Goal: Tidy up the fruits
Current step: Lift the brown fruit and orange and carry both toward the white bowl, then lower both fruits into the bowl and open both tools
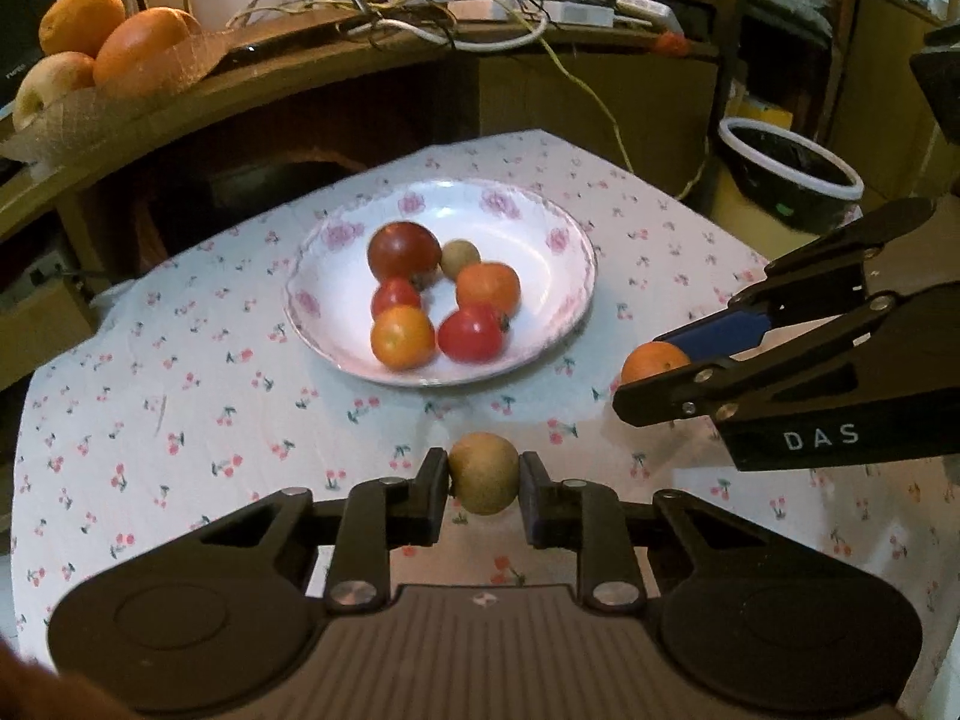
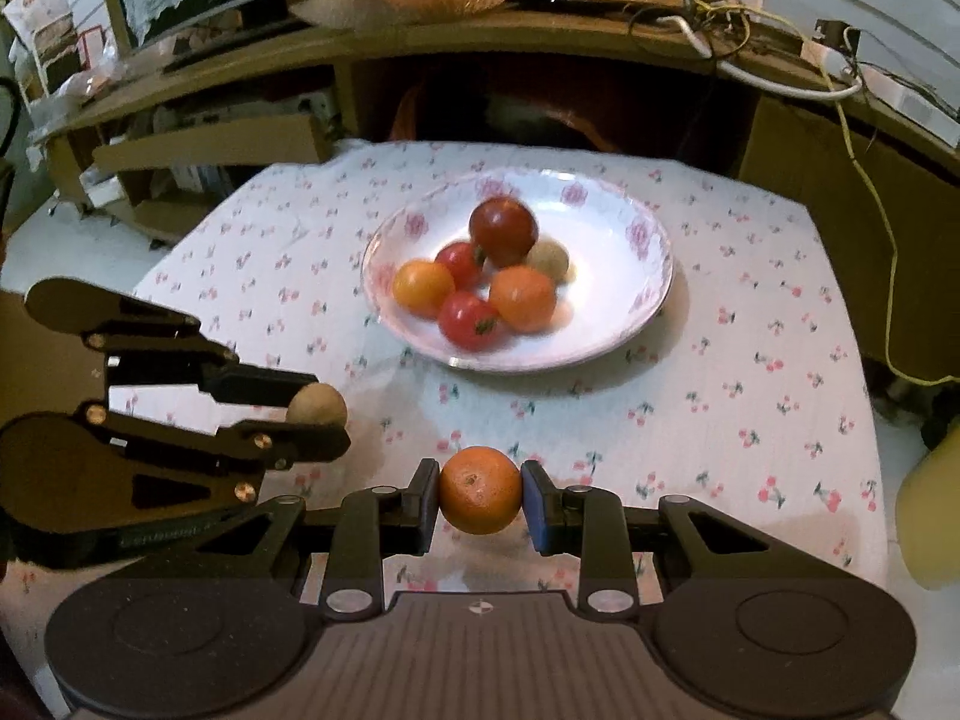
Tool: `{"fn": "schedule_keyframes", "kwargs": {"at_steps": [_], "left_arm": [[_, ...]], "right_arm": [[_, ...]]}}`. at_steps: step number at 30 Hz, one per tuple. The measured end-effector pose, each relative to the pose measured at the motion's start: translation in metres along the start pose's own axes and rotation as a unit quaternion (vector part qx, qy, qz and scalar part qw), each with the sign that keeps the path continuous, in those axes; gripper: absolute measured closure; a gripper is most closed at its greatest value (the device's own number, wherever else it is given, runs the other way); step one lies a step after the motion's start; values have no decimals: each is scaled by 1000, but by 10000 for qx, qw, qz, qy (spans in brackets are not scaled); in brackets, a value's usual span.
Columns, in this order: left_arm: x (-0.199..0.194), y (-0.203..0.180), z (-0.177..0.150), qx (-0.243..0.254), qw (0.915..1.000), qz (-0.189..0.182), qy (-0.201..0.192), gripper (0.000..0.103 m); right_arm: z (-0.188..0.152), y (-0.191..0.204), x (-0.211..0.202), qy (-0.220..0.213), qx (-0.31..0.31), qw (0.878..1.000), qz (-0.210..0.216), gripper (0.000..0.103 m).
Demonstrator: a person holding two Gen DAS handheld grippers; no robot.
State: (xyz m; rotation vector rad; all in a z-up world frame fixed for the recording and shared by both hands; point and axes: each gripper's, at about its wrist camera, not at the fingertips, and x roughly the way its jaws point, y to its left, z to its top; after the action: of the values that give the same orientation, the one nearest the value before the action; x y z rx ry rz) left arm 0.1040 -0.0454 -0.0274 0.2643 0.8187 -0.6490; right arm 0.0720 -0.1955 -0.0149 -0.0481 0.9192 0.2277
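A white flowered plate [image 1: 540,324] [image 2: 624,324] sits mid-table with several small fruits: red, orange and one tan. My left gripper [image 1: 483,477] is shut on a small tan-brown fruit [image 1: 483,473], held above the cloth in front of the plate. It also shows in the right wrist view [image 2: 318,414], with the tan fruit [image 2: 317,403] between its fingers. My right gripper [image 2: 480,492] is shut on a small orange fruit [image 2: 480,489], also in front of the plate. In the left wrist view the right gripper [image 1: 645,372] holds the orange fruit [image 1: 651,360] to the plate's right.
A cherry-print cloth [image 1: 210,420] covers the table. Behind it a wooden shelf [image 1: 336,69] carries a basket of large oranges and apples [image 1: 108,42] and tangled cables [image 1: 450,18]. A black bowl with a white rim [image 1: 792,174] stands at the right.
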Motion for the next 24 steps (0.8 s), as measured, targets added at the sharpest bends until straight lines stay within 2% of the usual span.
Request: {"fn": "schedule_keyframes", "kwargs": {"at_steps": [12, 24], "left_arm": [[7, 10, 34, -130, 9994, 172, -288, 73], [30, 17, 40, -138, 9993, 334, -122, 74]], "right_arm": [[33, -4, 7, -314, 112, 9994, -38, 72], [45, -16, 31, -228, 119, 9997, -33, 72]]}}
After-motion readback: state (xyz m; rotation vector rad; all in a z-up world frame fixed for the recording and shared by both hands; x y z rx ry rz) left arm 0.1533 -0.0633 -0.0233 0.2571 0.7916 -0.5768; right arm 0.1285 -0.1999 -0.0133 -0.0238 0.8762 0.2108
